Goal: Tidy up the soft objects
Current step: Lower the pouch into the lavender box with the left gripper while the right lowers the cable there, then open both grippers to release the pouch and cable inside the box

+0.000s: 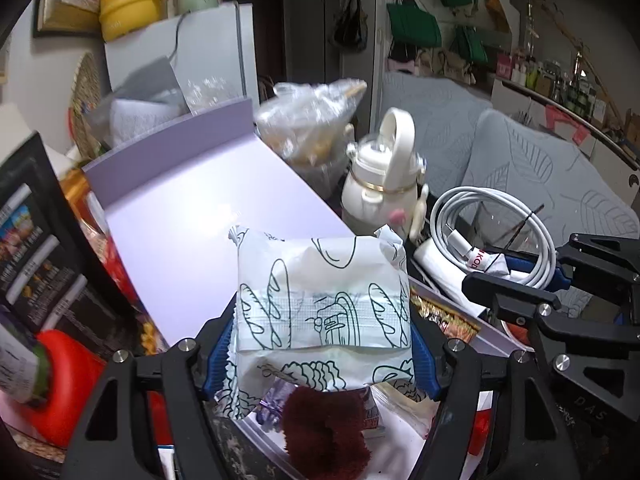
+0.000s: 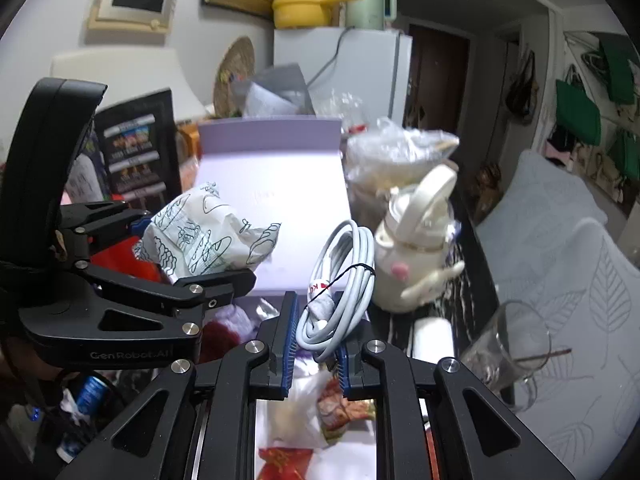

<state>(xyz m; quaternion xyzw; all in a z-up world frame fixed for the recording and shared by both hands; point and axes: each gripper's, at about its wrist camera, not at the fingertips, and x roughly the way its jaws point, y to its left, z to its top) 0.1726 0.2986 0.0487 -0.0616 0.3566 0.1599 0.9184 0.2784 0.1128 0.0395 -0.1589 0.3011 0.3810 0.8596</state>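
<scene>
My left jaws clamp the printed paper packet at lower centre of the left wrist frame, over the lilac box, while my right jaws pinch the coiled white cable at centre of the right wrist frame, beside the cream bottle.

The left wrist view looks forward and downward along its fingers, close over the open lavender box; the right wrist view faces the same box from just right of it, equally near, also tilted down; both share the box, the cream bottle right of it, and the white fridge behind it.
</scene>
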